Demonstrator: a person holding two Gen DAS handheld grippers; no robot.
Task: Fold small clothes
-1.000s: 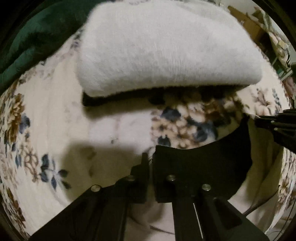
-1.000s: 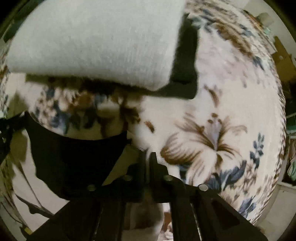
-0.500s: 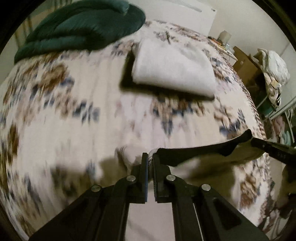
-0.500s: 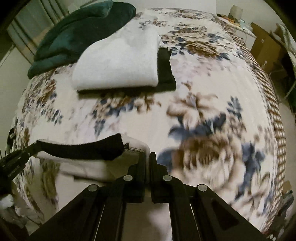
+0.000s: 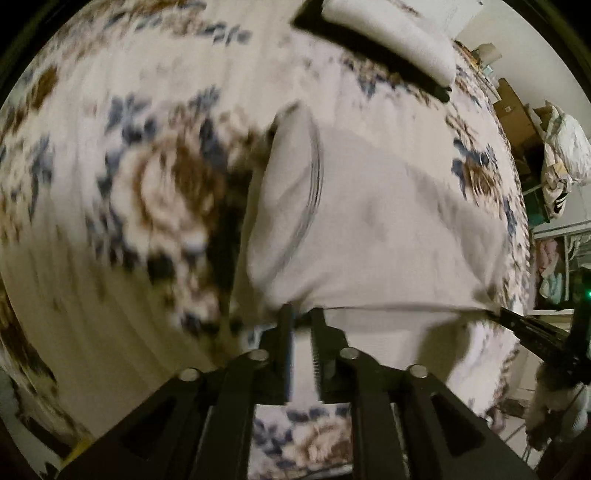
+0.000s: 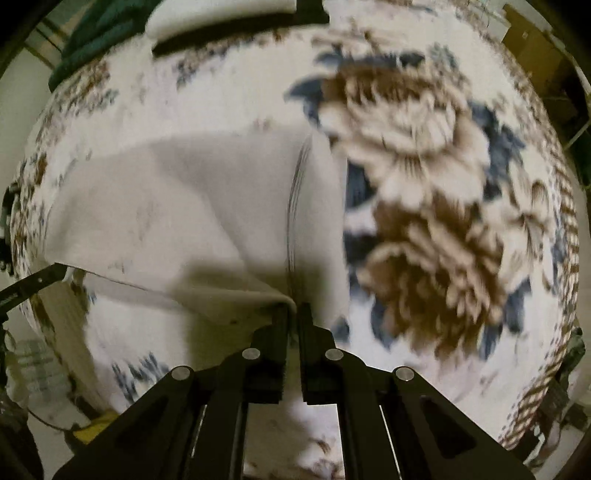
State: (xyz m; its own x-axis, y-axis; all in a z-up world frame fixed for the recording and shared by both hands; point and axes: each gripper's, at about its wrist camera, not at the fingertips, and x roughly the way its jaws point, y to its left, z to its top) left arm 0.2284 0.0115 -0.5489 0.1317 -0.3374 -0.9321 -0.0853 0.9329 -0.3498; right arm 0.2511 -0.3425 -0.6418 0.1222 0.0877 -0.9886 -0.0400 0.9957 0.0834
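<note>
A small white garment [image 5: 369, 229] with a thin dark stripe near one end lies spread on the floral bedspread [image 5: 129, 203]. My left gripper [image 5: 301, 314] is shut on its near left corner. My right gripper [image 6: 291, 310] is shut on the other near corner of the garment [image 6: 184, 221]. The edge between them is stretched taut just above the bed. My right gripper's fingers [image 5: 532, 328] show at the left wrist view's right edge. The frames are motion-blurred.
A folded white cloth [image 5: 388, 33] on a folded black one [image 5: 369, 48] lies at the far side of the bed; it also shows in the right wrist view [image 6: 221, 14]. A green blanket [image 6: 99, 40] lies beyond. Boxes and laundry [image 5: 565, 147] stand right of the bed.
Both grippers have swung the garment over and down towards the bed. Its black side showed before; its white side now faces up and spreads flat. The folded stack looks farther away.
</note>
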